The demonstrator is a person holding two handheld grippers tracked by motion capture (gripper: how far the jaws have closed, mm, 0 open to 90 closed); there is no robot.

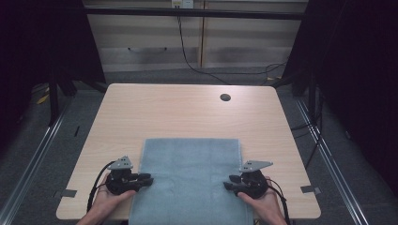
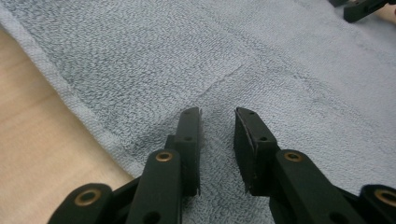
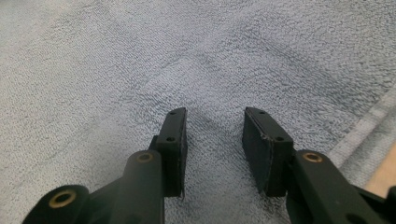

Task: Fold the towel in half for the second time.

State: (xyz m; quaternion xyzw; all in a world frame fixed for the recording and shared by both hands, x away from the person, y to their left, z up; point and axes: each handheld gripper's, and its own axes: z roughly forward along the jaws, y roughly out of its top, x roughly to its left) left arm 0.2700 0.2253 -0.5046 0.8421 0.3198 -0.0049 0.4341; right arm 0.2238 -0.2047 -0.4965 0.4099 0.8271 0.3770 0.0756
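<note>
A blue-grey towel [image 1: 190,173] lies flat on the near middle of the wooden table [image 1: 178,112], running off its front edge. My left gripper [image 1: 149,179] reaches in over the towel's left edge, pointing right. In the left gripper view the towel [image 2: 187,46] spreads under my left gripper [image 2: 218,112]; the jaws are open, with a faint crease running to them and nothing pinched. My right gripper [image 1: 226,183] comes in over the right edge, pointing left. Over the towel [image 3: 140,56], the right gripper [image 3: 215,111] stands open just above the cloth.
A round cable hole [image 1: 225,97] sits at the table's far right. Tape marks [image 1: 69,192] lie by the near corners. Dark curtains flank the table, and cables run across the floor behind. The right gripper's tips [image 2: 359,7] show far off across the towel.
</note>
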